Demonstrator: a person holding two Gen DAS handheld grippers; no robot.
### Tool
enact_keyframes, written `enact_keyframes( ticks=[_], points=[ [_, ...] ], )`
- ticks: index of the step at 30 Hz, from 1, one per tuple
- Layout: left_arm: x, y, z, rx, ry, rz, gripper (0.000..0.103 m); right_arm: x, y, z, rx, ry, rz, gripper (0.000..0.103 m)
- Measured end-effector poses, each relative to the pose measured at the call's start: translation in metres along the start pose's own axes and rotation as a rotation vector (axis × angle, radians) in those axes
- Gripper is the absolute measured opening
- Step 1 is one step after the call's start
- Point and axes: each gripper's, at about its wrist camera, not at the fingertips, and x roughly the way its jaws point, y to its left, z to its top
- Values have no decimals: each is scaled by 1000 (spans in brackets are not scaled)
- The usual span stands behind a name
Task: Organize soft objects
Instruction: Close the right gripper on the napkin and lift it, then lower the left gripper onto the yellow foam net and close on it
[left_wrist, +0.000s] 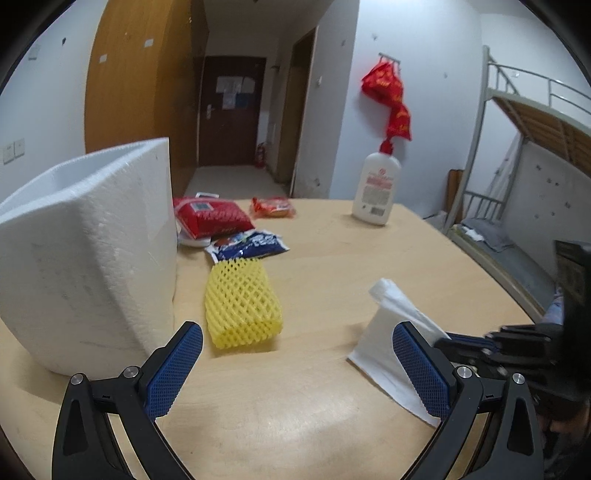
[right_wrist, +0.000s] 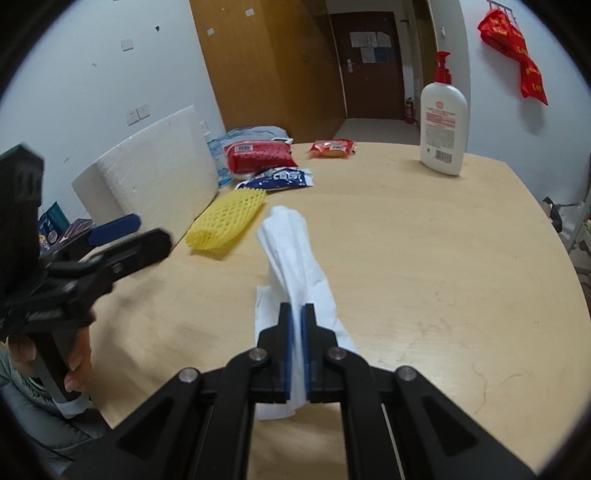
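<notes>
The right gripper has its jaws clamped tight on a white tissue, lifting one end while the far end trails on the wooden table, probably bound for the white foam box at the left edge. The left gripper hovers empty, jaws spread wide, facing a yellow foam net that lies just beside the box, seemingly lined up as the next pick. Behind it wait three snack packets: one blue and two red, a large one and a small one. A single lotion bottle stands well apart.
</notes>
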Motion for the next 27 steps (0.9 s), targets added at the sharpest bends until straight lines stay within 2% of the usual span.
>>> enact_keyframes(
  ticks=[3,8,11,21,27],
  points=[
    [12,0,3,-14,25,27,103,1,1,-1,-5,-4,6,7],
    [36,5,11,-40,83,158,103,2,-4,0,17,-22,17,7],
    [50,9,13,-48,115,189,103,4,-4,1,19,-22,22,7],
    [77,14,18,-38,169,264,100,12,-5,1,26,-8,46,7],
    [84,11,21,-36,165,256,95,14,-9,0,32,-6,58,7]
  ],
)
